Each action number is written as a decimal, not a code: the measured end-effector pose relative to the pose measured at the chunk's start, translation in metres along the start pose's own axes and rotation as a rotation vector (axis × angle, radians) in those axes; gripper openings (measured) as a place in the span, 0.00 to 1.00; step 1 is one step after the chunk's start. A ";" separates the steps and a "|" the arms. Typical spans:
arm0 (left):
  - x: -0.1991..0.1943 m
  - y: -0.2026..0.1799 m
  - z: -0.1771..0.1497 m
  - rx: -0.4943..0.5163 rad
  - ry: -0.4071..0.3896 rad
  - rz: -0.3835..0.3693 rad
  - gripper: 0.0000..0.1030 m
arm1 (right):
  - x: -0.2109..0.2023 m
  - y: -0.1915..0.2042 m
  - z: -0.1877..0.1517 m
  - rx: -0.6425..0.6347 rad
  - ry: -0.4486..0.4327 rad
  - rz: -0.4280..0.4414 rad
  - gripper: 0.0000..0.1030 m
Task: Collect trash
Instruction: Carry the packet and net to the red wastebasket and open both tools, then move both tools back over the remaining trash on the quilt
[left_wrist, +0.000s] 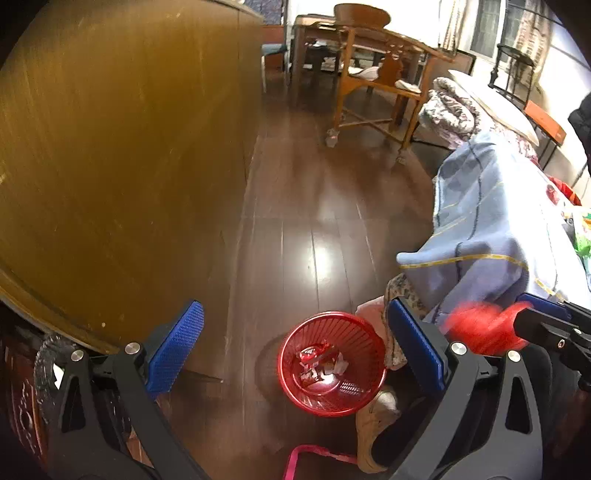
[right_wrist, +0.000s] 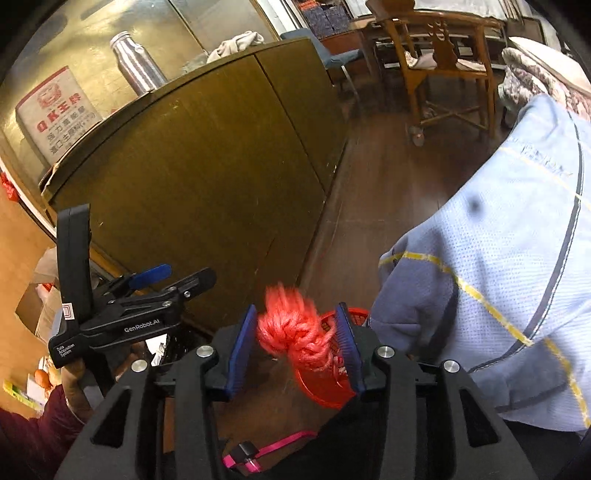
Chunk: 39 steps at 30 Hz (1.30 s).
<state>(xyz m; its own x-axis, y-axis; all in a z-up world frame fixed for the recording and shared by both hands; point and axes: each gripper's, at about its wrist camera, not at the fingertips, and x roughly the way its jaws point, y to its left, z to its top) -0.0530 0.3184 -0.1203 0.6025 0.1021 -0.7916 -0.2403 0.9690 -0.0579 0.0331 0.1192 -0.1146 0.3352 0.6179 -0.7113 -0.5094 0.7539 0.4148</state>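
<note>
A red mesh waste basket (left_wrist: 364, 400) stands on the dark wood floor with crumpled wrappers (left_wrist: 319, 363) inside. My left gripper (left_wrist: 295, 310) hovers above it, jaws wide open and empty. In the right wrist view a tangled bundle of red string (right_wrist: 293, 332) sits between the blue pads (right_wrist: 242, 350) of my right gripper (right_wrist: 295, 314), directly over the basket (right_wrist: 321, 387). Thin gaps show at both pads, so they do not press on it. The same bundle (left_wrist: 476, 326) appears blurred at the right of the left wrist view. The left gripper (right_wrist: 184, 275) is held by a hand at the left.
A tall olive-brown cabinet (left_wrist: 122, 158) stands left, with a metal bottle (right_wrist: 136, 62) on top. A bed with a light blue blanket (left_wrist: 491, 221) fills the right. A wooden chair (left_wrist: 373, 85) stands further back. A slipper (left_wrist: 373, 424) and a pink strap (left_wrist: 314, 452) lie by the basket.
</note>
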 end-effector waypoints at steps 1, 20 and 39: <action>0.002 0.001 0.000 -0.005 0.005 0.001 0.93 | 0.001 0.000 0.001 0.003 0.000 -0.004 0.43; -0.053 -0.050 0.007 0.116 -0.106 -0.001 0.93 | -0.065 -0.015 -0.015 0.056 -0.162 -0.029 0.53; -0.101 -0.198 0.009 0.281 -0.216 -0.127 0.93 | -0.174 -0.094 -0.053 0.197 -0.389 -0.093 0.59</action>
<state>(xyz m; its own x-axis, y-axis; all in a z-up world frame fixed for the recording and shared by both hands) -0.0589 0.1185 -0.0233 0.7681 -0.0069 -0.6402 0.0468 0.9979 0.0454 -0.0192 -0.0715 -0.0597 0.6652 0.5548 -0.4998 -0.3148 0.8153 0.4860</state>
